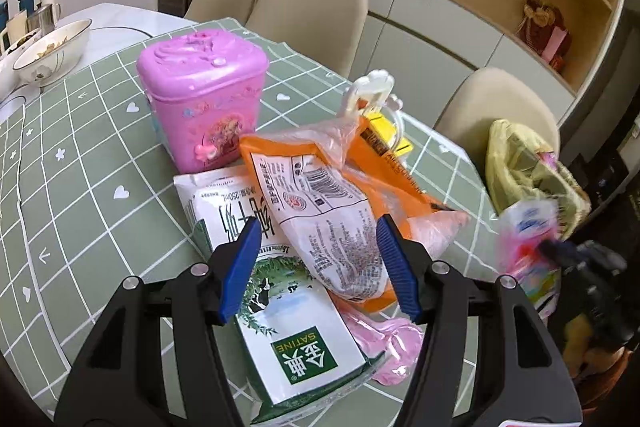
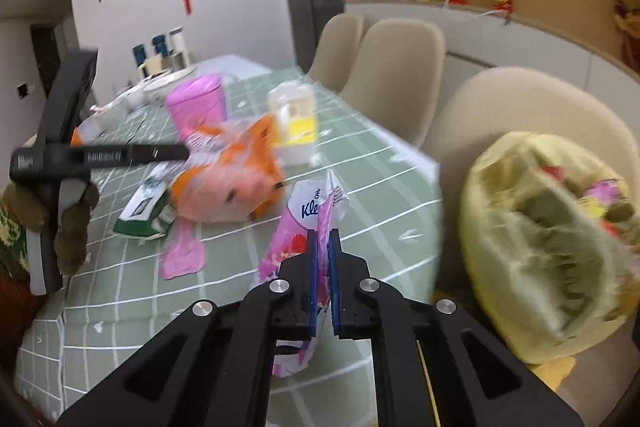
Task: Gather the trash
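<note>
My desk [image 1: 80, 155] wears a green grid-patterned cloth, with beige chairs [image 1: 308, 15] and wooden shelving behind it. My left gripper [image 1: 316, 267] hangs wide open, holding nothing, over an orange-and-white plastic snack bag [image 1: 320, 211] whose long axis runs away from me toward a pink lidded plastic box [image 1: 204, 87]. The bag overlaps a green-and-white milk carton [image 1: 288, 339] lying flat.

From the right wrist, my right gripper [image 2: 322, 281] is clamped on a crumpled pink-and-white tissue wrapper [image 2: 308, 223], standing roughly upright, right of the snack bag [image 2: 228, 183]. A yellow-green plastic trash bag [image 2: 540, 255] gapes beside it.
</note>
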`<state>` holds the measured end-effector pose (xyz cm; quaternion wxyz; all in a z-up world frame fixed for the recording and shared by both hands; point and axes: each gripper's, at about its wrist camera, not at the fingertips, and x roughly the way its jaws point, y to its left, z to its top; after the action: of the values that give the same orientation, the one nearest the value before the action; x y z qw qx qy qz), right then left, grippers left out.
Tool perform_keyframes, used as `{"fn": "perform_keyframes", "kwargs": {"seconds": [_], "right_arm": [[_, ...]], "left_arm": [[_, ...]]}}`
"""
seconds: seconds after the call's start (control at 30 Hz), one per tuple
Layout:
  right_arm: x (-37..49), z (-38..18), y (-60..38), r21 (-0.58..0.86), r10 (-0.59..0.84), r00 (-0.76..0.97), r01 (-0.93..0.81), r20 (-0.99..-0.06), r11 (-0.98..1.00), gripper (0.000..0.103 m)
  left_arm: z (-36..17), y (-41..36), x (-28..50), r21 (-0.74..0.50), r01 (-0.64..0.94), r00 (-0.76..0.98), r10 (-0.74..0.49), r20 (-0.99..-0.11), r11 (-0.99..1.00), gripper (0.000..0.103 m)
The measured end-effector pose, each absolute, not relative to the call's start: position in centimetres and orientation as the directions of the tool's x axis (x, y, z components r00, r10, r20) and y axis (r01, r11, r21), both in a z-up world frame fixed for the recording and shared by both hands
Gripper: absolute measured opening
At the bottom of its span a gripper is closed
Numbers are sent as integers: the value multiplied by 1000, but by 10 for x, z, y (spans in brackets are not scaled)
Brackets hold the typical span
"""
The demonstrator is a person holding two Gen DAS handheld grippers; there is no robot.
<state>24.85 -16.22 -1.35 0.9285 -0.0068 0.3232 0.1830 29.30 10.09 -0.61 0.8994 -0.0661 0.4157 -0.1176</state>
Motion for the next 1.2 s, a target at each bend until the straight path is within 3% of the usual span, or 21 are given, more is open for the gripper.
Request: {"fn": "perform_keyframes", "kwargs": {"seconds": [0.13, 0.27, 0.57, 0.8, 0.83, 0.93, 0.97, 1.2], "right_arm": [[247, -11, -175, 103, 328, 745, -333, -581, 937, 7], [240, -12, -180, 107, 338, 755, -339, -563, 935, 7], [235, -11, -184, 115, 339, 762, -333, -552, 936, 7], [235, -12, -190, 122, 324, 771, -310, -549, 943, 7], [235, -11, -191, 124, 320, 773, -304, -548, 945, 7], [233, -10, -197, 131, 313, 778, -290, -544, 948, 7], [233, -11, -198, 131, 311, 780, -287, -543, 949, 7], [230, -12, -204, 134, 309, 781, -283, -542, 950, 7]], "left_arm": [[-13, 92, 303, -173, 123, 637, -211, -741, 977, 55], [-11, 79, 302, -83, 123, 681, -145, -718, 989, 16], [15, 78, 283, -103, 188, 733, -210, -647, 977, 9], [15, 60, 271, -160, 366, 635, -371, -677, 917, 9], [12, 54, 270, -153, 380, 626, -375, -683, 912, 11], [3, 38, 267, -146, 401, 598, -379, -706, 904, 41], [0, 33, 267, -142, 408, 589, -379, -714, 902, 46], [-19, 21, 281, -108, 363, 570, -312, -760, 926, 50]]}}
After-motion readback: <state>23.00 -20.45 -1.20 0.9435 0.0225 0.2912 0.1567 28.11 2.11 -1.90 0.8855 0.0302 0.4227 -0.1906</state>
